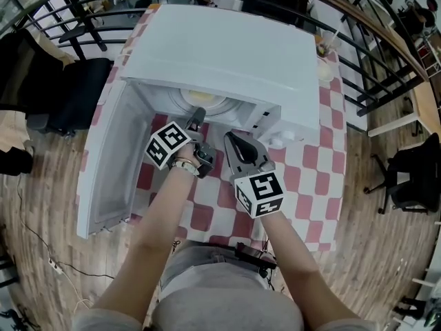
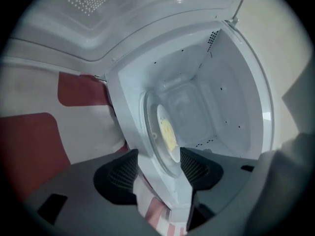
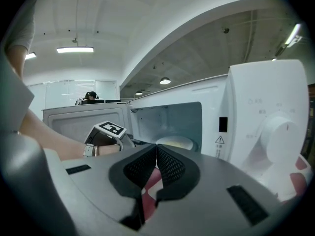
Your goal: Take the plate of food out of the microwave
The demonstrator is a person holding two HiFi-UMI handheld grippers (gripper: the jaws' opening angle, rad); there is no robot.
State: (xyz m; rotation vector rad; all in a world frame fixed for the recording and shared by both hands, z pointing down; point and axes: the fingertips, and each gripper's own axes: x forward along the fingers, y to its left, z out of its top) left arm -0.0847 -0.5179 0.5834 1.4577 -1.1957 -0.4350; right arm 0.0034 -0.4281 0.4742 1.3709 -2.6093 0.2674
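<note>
While my right gripper hangs shut and empty, my nearer left gripper, half open, faces the plate straight ahead inside the microwave.

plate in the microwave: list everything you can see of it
The plate is white, round, shallow and glossy, ceramic by its look, with flat yellow food at its middle. It lies level on the glass turntable inside the open microwave. The left gripper has its jaws apart at the plate's near rim; contact cannot be made out.
</note>
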